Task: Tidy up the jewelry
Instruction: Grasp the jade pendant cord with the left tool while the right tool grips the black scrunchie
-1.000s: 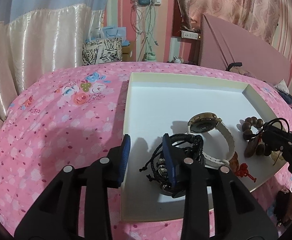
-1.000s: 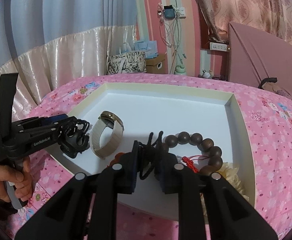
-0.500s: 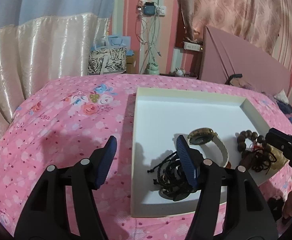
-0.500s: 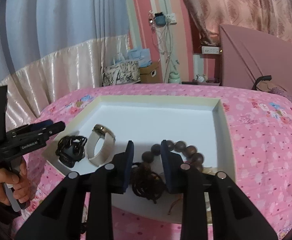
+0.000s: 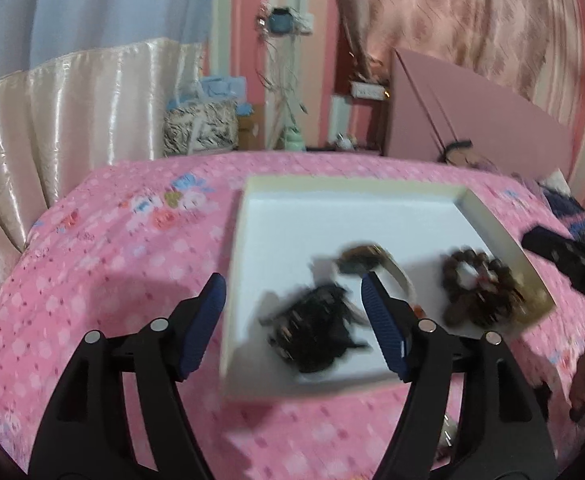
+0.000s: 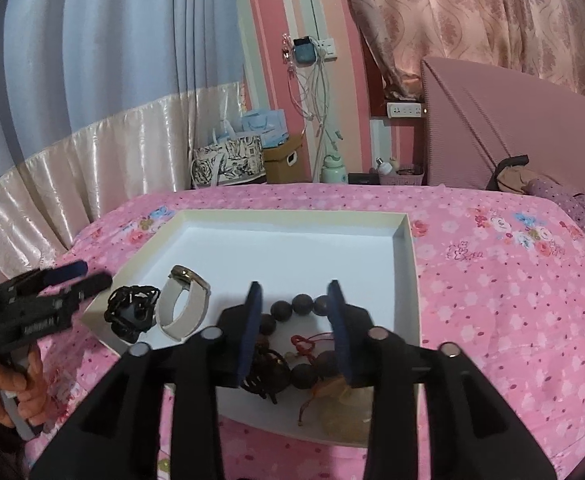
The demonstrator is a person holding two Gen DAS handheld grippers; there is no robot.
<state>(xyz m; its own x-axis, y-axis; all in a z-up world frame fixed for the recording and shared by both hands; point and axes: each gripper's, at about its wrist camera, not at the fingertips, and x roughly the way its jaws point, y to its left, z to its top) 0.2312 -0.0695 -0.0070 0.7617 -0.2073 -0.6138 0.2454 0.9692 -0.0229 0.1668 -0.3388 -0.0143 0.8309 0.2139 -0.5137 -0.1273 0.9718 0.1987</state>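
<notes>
A: What's changed vs 1 s ago?

B: Both grippers let go & backed off. Black cord bracelet (image 6: 132, 312), watch (image 6: 184, 306) & bead bracelet (image 6: 300, 340) all lie in the white tray (image 6: 406, 264) on the bed.

A: So placing looks done?

B: Prob. yes.

A: Pose?

B: Left gripper (image 5: 294, 320) wide, empty, near tray's left edge. Right gripper (image 6: 295, 330) wide, empty, above the beads.
</notes>
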